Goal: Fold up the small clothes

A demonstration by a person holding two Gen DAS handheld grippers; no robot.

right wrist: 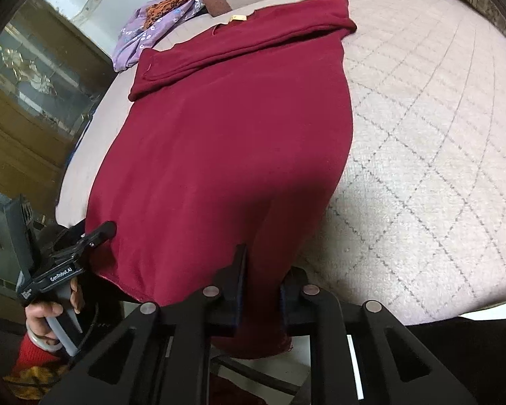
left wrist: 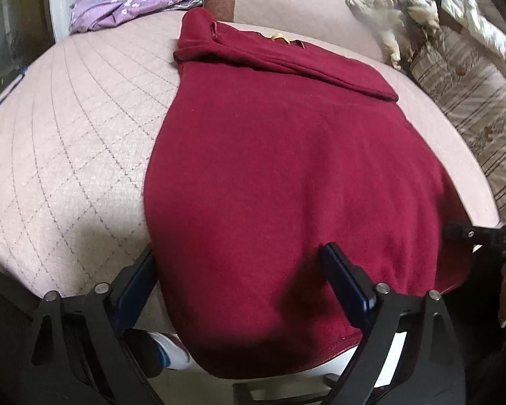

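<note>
Beside maroon garment (left wrist: 286, 175), purple clothes (left wrist: 131, 3), cushions (left wrist: 462, 84)

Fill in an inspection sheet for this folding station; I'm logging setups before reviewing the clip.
Surface: quilted beige cushion, diamond stitching.
Job's things: maroon garment spread flat, far end folded over, near hem hanging off the edge.
Clutter: purple floral cloth at the far corner; pale crumpled fabrics and striped cushion beside it.
Grippers: left gripper open, straddling the garment's near-left edge; right gripper shut on the near hem.
Cables: nothing seen.
Surroundings: glass-fronted cabinet.
</note>
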